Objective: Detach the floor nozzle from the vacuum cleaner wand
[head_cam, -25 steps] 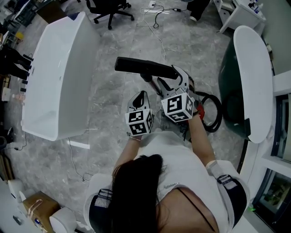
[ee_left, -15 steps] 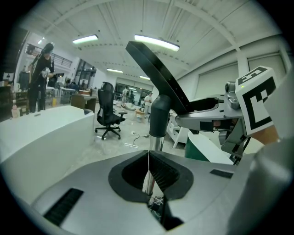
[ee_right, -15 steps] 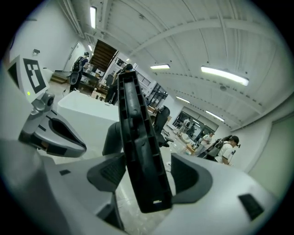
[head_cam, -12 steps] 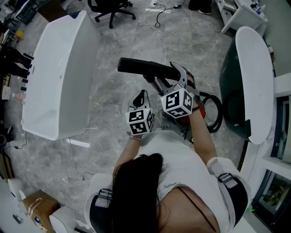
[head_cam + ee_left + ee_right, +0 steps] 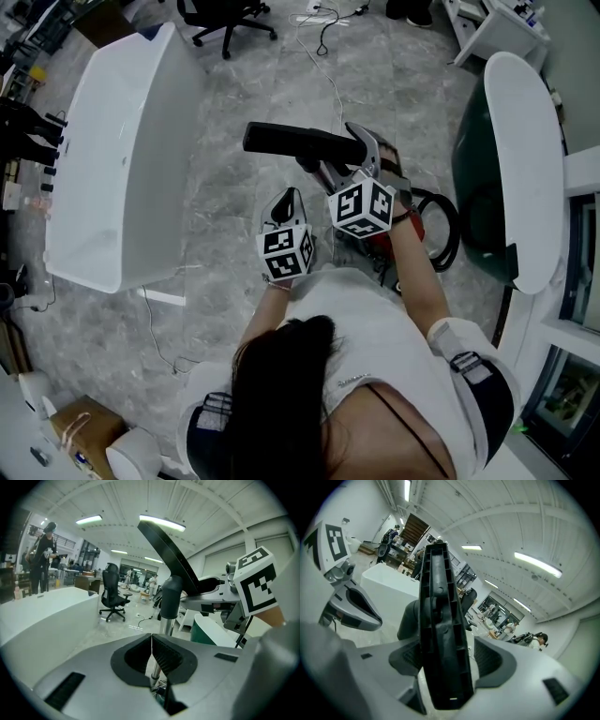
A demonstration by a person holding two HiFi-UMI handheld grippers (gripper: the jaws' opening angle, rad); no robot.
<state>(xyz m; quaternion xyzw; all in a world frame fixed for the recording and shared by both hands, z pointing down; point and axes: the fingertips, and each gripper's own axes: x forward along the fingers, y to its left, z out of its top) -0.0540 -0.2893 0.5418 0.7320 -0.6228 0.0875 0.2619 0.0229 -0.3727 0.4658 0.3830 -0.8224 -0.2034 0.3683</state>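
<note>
1. The floor nozzle is seen in the head view as a long black bar held above the grey marbled floor, in front of the person.
2. The right gripper is closed on the floor nozzle. In the right gripper view the ribbed black body of the nozzle stands upright between the two jaws, and a pad is pressed against each side of it.
3. The left gripper is shut with nothing in it. In the left gripper view its two dark pads are met along a thin seam.
4. The chrome wand is seen just beyond the left gripper's closed jaws, apart from them. It runs up into the black neck of the nozzle, and the two appear to be joined.
5. In the left gripper view the nozzle is tilted, with its flat head slanted up and to the left above the neck.
6. The two grippers are held side by side close to the person's body, the left one slightly nearer the body. The right gripper's marker cube is visible at the right edge of the left gripper view.
7. A looped black hose lies on the floor to the right of the right gripper.
8. A long white counter stands well to the left, and a black office chair stands beyond it.
</note>
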